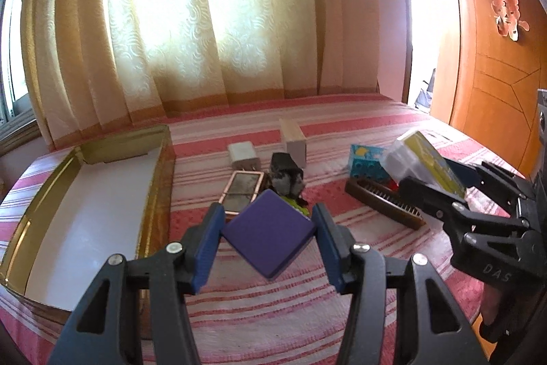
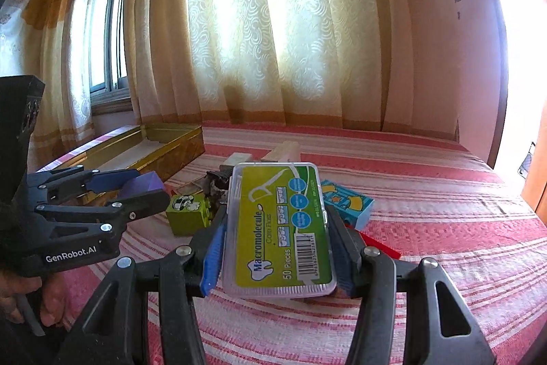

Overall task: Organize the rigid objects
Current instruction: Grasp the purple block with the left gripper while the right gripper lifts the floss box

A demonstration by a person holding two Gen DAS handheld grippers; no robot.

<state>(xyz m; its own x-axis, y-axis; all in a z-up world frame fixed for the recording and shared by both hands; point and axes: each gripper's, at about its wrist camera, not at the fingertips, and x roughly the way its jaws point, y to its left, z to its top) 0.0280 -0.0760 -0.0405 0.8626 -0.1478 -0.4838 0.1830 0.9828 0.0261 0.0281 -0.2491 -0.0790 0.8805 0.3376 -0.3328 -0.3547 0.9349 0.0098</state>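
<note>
Left wrist view, pink striped bedspread (image 1: 342,112), curtains (image 1: 205,23), L jaws clamp purple block (image 1: 268,236), R jaws clamp floss box (image 2: 278,228).

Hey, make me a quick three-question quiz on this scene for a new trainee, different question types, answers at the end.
1. True or false: the left gripper holds a purple block.
2. Multiple choice: the right gripper is shut on: A) a comb, B) a floss pick box, C) a charger.
3. Fill in: the gold tray lies to the ___ of the objects scattered on the striped bedspread, seen from the left wrist.

Key: 1 true; 2 B; 3 left.
</note>
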